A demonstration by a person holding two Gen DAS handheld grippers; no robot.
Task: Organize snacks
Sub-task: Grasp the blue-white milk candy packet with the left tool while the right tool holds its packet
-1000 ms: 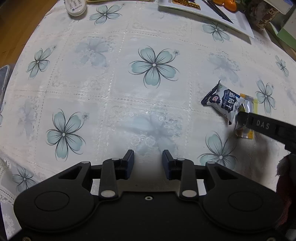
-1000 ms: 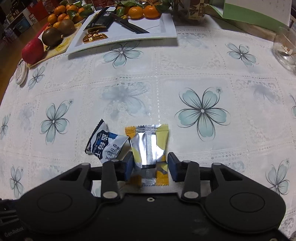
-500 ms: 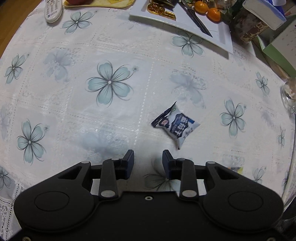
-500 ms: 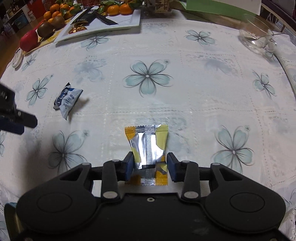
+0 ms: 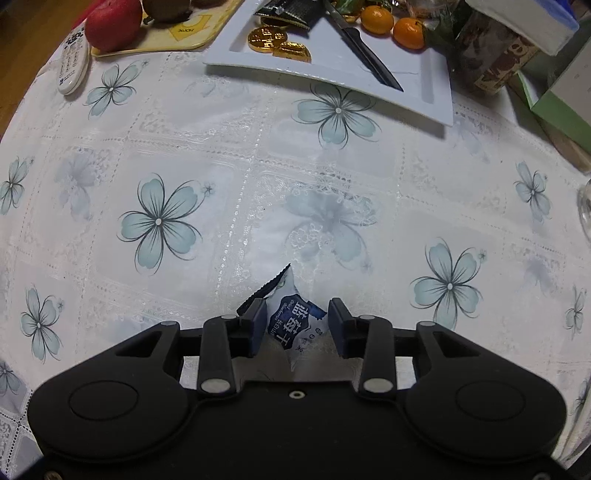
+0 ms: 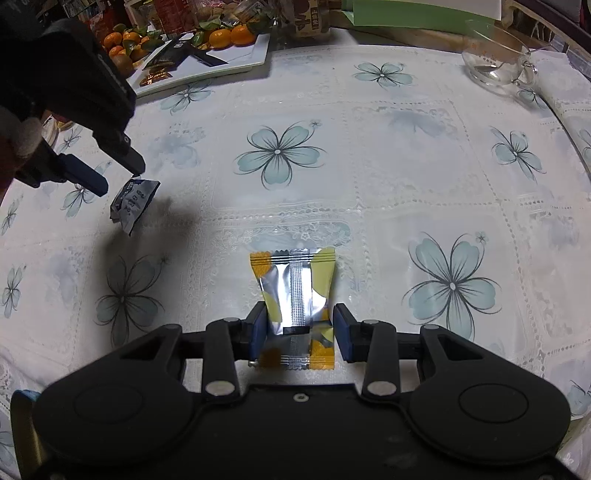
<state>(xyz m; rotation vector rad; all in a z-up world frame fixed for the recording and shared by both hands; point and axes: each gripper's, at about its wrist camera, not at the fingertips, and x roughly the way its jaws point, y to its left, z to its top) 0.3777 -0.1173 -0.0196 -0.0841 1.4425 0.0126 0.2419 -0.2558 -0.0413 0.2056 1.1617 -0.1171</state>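
The left tool has its fingers apart around the blue packet, which lies on the worktop between them; only the left finger seems to touch it. The right tool is clamped on the yellow packet, which sticks out toward 12 o'clock. In the right view the blue packet sits at 10 o'clock. In the left view, a plate with gold coins, a knife and oranges stands at 12 o'clock.
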